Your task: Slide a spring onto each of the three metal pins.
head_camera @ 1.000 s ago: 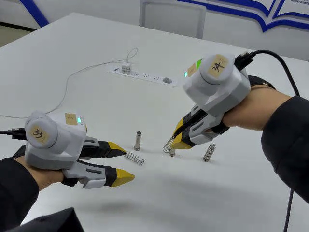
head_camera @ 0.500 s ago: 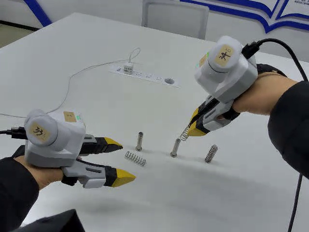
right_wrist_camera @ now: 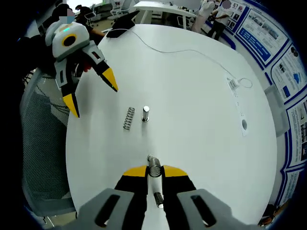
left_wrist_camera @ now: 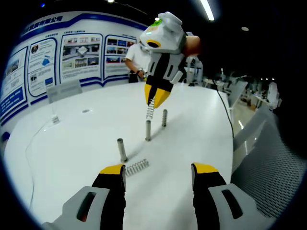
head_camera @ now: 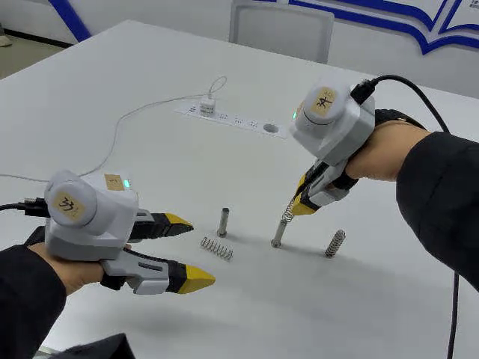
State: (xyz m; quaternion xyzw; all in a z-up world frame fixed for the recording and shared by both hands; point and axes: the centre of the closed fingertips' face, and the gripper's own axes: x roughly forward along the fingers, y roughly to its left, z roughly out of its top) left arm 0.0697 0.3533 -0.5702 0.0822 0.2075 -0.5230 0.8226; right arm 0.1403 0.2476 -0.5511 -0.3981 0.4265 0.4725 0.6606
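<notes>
My right gripper [head_camera: 299,209] is shut on a small steel spring [head_camera: 288,212], which hangs tilted just above the top of the middle metal pin [head_camera: 278,233]. From the right gripper view the spring [right_wrist_camera: 153,166] sticks out between the yellow tips of my right gripper [right_wrist_camera: 154,171]. A second pin [head_camera: 223,222] stands bare to the left, and a loose spring [head_camera: 216,248] lies beside it. Right of the middle pin another spring [head_camera: 334,243] stands upright. My left gripper [head_camera: 196,252] hovers open at the lower left, short of the loose spring [left_wrist_camera: 137,166].
A white power strip [head_camera: 232,118] with a plugged adapter and a thin cable lies farther back on the white table [head_camera: 112,90]. A grey chair [head_camera: 281,26] stands at the far edge. People and desks show in the room beyond.
My right gripper rose from the table with the spring pinched in it and now holds it over the middle pin. My left gripper has stayed about where it was.
</notes>
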